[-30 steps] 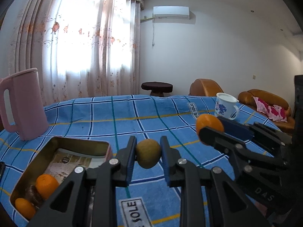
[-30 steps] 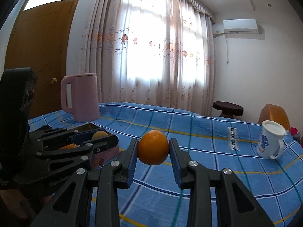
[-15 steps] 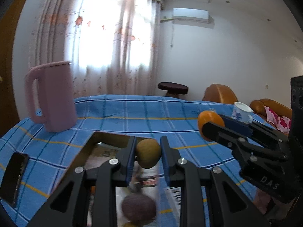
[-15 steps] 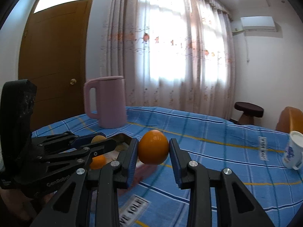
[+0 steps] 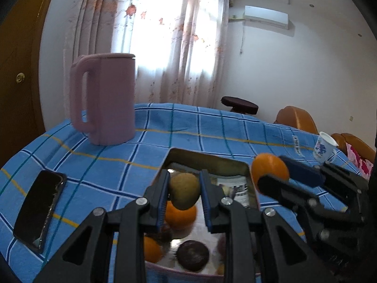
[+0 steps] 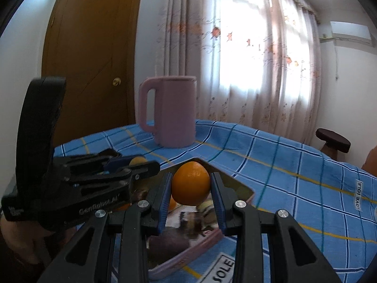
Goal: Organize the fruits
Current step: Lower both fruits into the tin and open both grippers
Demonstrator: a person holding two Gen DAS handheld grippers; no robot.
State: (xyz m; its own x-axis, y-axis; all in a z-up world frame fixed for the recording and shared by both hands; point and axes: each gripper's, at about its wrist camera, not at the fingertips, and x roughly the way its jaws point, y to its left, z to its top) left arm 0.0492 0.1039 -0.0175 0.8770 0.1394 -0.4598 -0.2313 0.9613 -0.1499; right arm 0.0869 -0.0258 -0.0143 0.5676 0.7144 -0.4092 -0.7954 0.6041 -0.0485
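Here both fruits are in the air over the tin [image 5: 207, 159], so the carrying step looks nearly done and the drop comes next. The left gripper [image 5: 184, 193] is clenched on a kiwi [image 5: 184, 191], which hangs just above an orange [image 5: 181, 215] already lying in the tin below its fingertips. The right gripper [image 6: 190, 185] grasps another orange [image 6: 190, 182] between its blue pads, above the tin's far corner [image 6: 245, 189]; from the left wrist view that held orange [image 5: 269, 168] sits off to the right of the left jaws, near the tin's rim.

My judgement: each gripper should lower a little, find a bare patch of the tin's floor, then open, one at a time so the two tools do not knock together.

Hard to read: the tin's contents are blurred. A dark round fruit [image 5: 193, 255] near the left gripper's base could be a passion fruit or a plum; I cannot say. Printed paper lines the floor. The tin's near edge is hidden behind the gripper bodies.
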